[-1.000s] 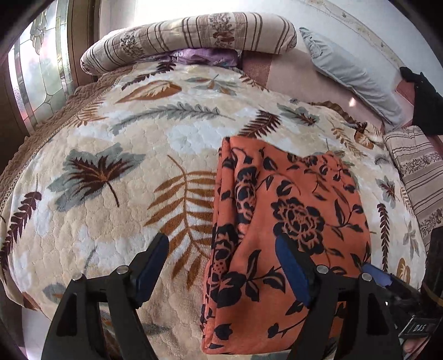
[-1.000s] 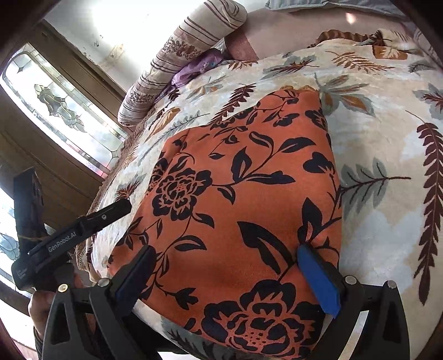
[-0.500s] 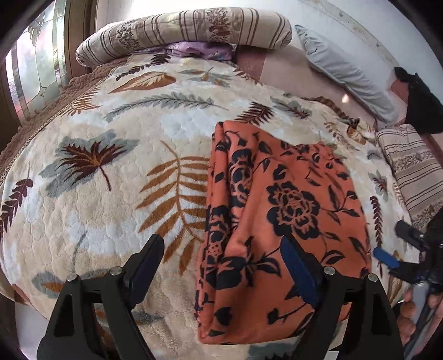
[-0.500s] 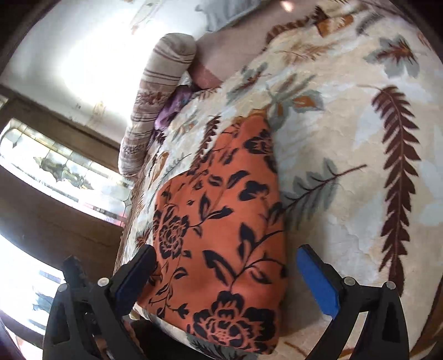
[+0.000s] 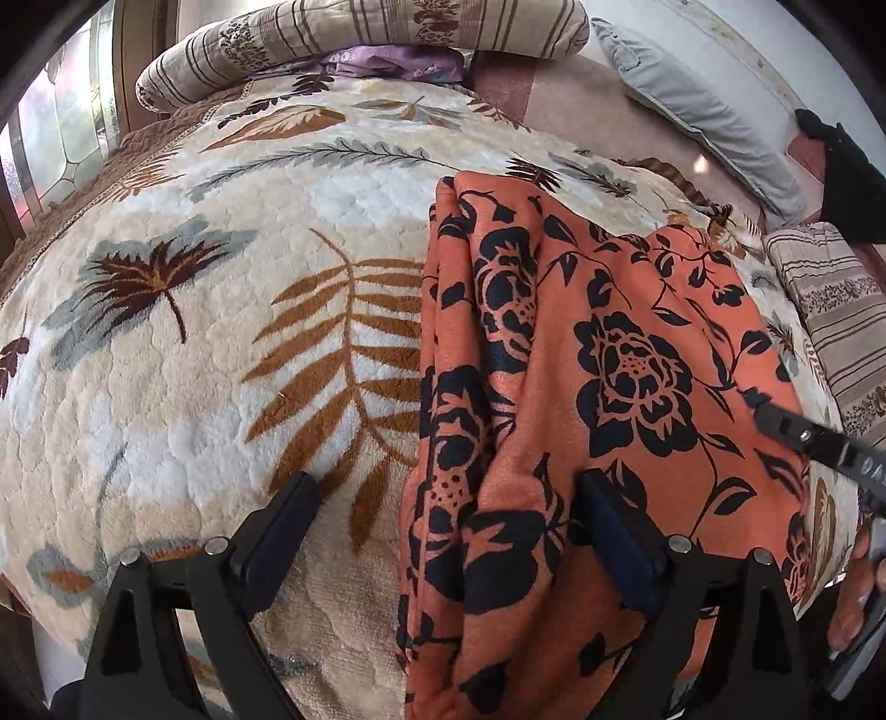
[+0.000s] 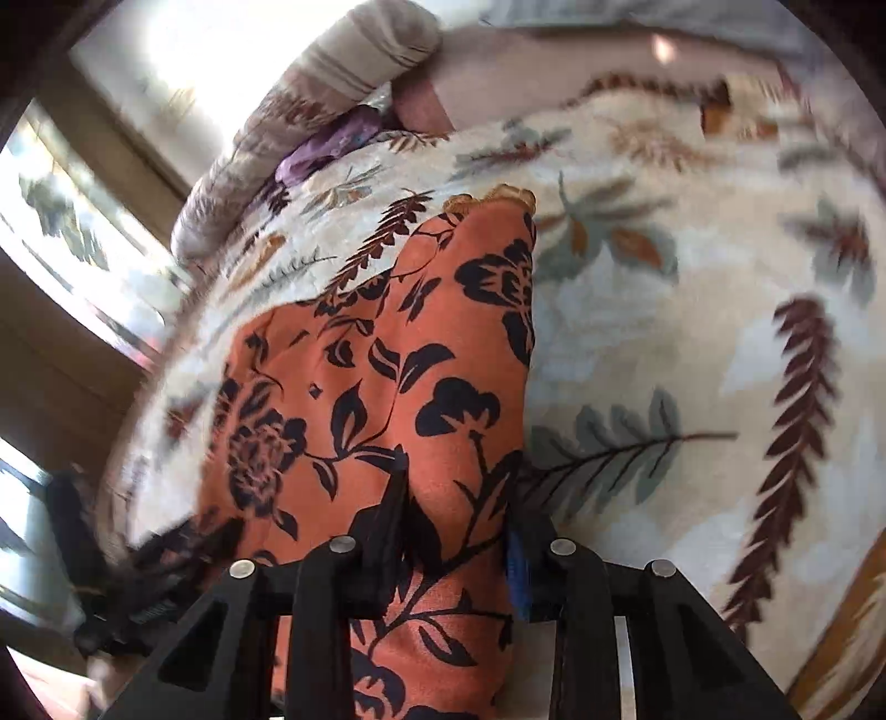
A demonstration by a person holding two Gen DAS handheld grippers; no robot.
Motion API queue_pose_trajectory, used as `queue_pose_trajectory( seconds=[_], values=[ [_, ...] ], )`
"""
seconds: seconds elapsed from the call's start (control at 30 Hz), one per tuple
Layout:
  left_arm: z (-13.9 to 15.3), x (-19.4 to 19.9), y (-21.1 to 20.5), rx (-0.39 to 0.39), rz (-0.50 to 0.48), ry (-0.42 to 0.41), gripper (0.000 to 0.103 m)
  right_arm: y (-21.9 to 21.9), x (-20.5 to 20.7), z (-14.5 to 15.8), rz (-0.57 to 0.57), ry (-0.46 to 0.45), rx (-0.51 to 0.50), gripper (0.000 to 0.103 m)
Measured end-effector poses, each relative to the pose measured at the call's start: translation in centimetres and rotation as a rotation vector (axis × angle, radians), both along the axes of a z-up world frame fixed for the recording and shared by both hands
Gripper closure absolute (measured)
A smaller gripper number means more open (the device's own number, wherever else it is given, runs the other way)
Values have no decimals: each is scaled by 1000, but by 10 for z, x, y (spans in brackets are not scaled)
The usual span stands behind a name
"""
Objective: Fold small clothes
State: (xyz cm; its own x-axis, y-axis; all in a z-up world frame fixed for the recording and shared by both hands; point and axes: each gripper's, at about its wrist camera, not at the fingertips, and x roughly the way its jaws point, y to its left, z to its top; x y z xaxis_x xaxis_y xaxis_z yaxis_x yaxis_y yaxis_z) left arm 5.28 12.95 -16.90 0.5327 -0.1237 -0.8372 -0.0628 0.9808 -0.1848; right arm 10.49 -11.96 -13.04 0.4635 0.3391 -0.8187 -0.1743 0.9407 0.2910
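An orange garment (image 5: pixel 620 360) with black flowers lies folded lengthwise on the leaf-patterned blanket (image 5: pixel 194 360). My left gripper (image 5: pixel 446 543) hovers over its near left edge, jaws wide and still opening. One finger is over the blanket and the other rests on the cloth, so the folded edge lies between them unpinched. In the right wrist view the garment (image 6: pixel 387 360) runs away from me. My right gripper (image 6: pixel 454 531) is closing on its near right edge, with a ridge of cloth bunched between the pads.
A striped bolster (image 5: pixel 360 39) and a purple cloth (image 5: pixel 387 58) lie at the head of the bed, and a grey pillow (image 5: pixel 703 105) lies at the back right. A striped folded cloth (image 5: pixel 830 310) sits right of the garment. A window (image 5: pixel 55 138) is on the left.
The right gripper went from wide open beside the garment to nearly closed on its right edge. The left gripper sank toward the left edge and its jaws widened.
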Motion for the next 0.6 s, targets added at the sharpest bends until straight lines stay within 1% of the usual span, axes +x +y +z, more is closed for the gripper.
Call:
queue_pose_trajectory(
  seconds=[0.03,0.07,0.1,0.13,0.17,0.2,0.3,0.4,0.47,0.53,0.6],
  values=[
    [0,0,-1,2,-1,0,7,6,1,-11,4,11,-57,71],
    [1,0,0,2,3,0,7,1,3,-17,-27,24,-27,66],
    [4,0,1,0,8,4,7,-9,3,-17,-65,31,51,60],
    [8,-2,1,-3,14,7,7,-18,2,-15,-91,45,127,52],
    [12,-3,2,-5,20,5,7,-26,0,-15,-102,65,194,26],
    [16,-3,2,-1,22,2,7,-31,-2,-14,-99,75,254,18],
    [26,-5,3,-14,25,-24,7,-46,-9,-12,-113,73,342,18],
    [32,0,6,-60,14,-24,7,-60,-9,-20,-146,116,457,18],
    [34,6,8,-77,15,-25,7,-59,-4,-22,-144,137,506,18],
    [35,12,11,-95,20,-24,7,-54,1,-21,-124,147,531,18],
    [32,20,12,-107,19,-13,7,-50,5,-24,-111,155,518,18]
  ],
)
